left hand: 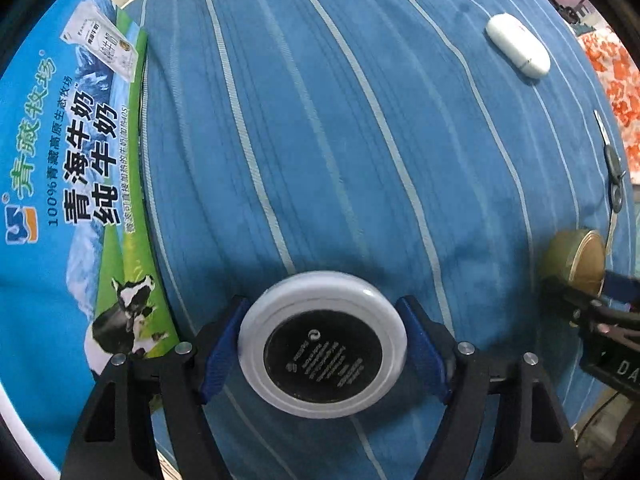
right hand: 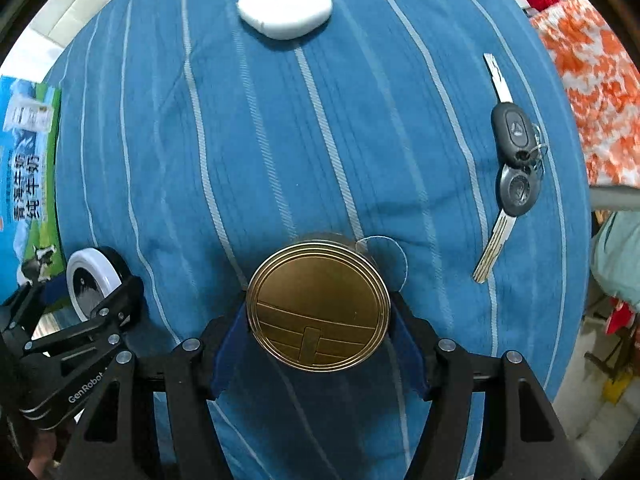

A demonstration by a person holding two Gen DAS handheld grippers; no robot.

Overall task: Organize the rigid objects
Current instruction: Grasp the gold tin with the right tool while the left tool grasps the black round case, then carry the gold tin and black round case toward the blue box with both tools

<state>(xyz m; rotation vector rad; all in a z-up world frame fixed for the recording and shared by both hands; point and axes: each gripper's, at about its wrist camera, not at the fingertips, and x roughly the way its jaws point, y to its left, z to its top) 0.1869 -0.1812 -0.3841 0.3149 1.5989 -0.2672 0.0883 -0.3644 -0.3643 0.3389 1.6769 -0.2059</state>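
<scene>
My left gripper point(left hand: 322, 344) is shut on a round white jar with a black label point(left hand: 322, 344), its blue pads pressing both sides. It also shows in the right wrist view point(right hand: 92, 282) at the left. My right gripper point(right hand: 318, 306) is shut on a round gold tin point(right hand: 318, 306), held above the blue striped cloth point(right hand: 240, 140). The tin also shows in the left wrist view point(left hand: 578, 262) at the right edge. A white oval case point(right hand: 285, 5) lies at the far end of the cloth. A bunch of keys with black fobs point(right hand: 514, 160) lies at the right.
A blue milk carton box point(left hand: 60, 184) with a cow picture stands along the left side of the cloth, also in the right wrist view point(right hand: 28, 184). An orange and white patterned fabric point(right hand: 592, 92) lies beyond the right edge. The white case also shows in the left wrist view point(left hand: 518, 46).
</scene>
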